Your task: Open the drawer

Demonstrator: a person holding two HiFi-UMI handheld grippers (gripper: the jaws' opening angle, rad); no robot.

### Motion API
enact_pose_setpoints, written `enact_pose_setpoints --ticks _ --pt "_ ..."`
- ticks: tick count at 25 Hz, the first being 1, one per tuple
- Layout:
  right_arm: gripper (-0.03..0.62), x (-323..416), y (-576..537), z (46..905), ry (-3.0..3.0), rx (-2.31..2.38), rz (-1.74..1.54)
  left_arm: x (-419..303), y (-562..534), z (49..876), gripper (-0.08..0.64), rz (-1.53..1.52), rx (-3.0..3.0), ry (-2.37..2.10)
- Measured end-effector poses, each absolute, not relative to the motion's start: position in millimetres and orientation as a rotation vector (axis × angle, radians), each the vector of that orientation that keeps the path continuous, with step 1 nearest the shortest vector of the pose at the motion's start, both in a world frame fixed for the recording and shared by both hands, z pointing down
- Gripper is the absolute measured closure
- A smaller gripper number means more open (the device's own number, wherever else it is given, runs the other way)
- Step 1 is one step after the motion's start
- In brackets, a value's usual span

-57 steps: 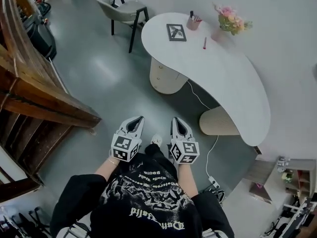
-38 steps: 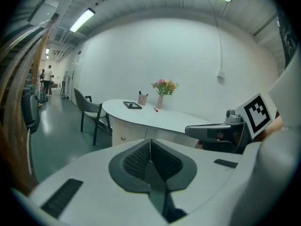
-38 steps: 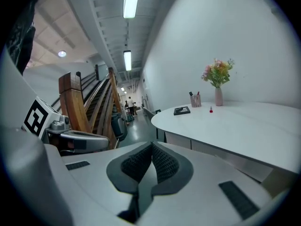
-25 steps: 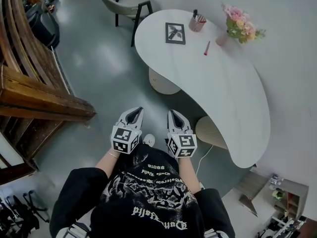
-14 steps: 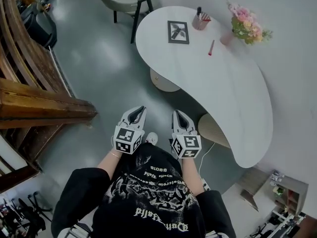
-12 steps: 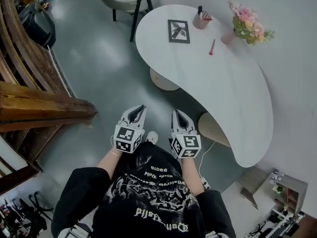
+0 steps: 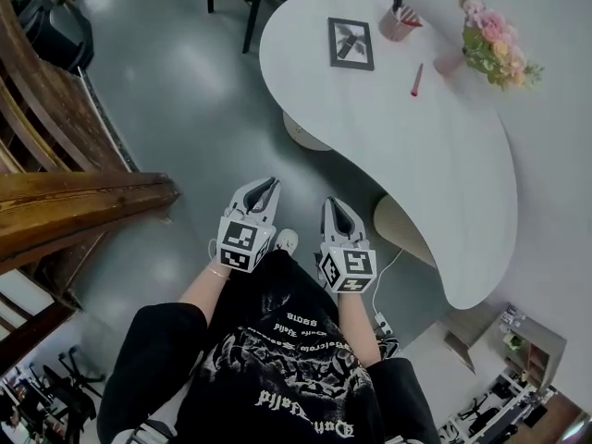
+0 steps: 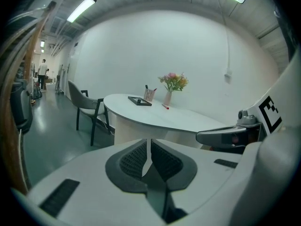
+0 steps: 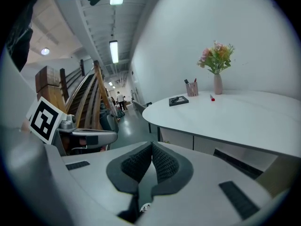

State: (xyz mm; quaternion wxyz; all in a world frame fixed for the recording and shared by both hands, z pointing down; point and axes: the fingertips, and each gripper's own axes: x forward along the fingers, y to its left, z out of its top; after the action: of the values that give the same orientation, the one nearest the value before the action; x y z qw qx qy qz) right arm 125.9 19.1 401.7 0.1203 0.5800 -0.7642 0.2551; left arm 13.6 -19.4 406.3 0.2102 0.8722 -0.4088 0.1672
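Both clenched shut on nothing, the left gripper [image 7: 266, 184] and right gripper [image 7: 335, 203] are hanging side by side. The drawer [image 9: 178, 137] is sitting well ahead, under the white table [image 7: 435, 155]. Farther back, a cup [image 7: 398, 28] is holding pens [image 7: 397, 4] — a vase [image 7: 452, 62] is holding flowers [image 7: 495, 44].

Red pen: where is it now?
The red pen lies on the white table in the head view's upper right, close to the pen cup and the flower vase, right of the black frame.

White ornate lettering runs across my black shirt [image 7: 277, 377], upside down from here and too tangled to read. My left cube [image 7: 242, 244] and right cube [image 7: 347, 269] bear only black-and-white square patterns.
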Motion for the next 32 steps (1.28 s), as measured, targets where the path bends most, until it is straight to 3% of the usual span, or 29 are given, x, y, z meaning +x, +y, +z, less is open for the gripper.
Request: enact_pose_setpoints --ticks 20,26,32 --pt "0.566 113 -24 488 -2.09 1.777 0.951 10 -112 492 0.532 0.508 2.45 -1.113" --pt "0.566 108 -43 508 -2.096 1.775 0.921 9 -133 524 0.501 0.512 2.471 -1.101" --pt "0.566 93 -48 530 -2.076 1.779 0.933 10 -147 556 0.423 0.519 2.491 -1.05"
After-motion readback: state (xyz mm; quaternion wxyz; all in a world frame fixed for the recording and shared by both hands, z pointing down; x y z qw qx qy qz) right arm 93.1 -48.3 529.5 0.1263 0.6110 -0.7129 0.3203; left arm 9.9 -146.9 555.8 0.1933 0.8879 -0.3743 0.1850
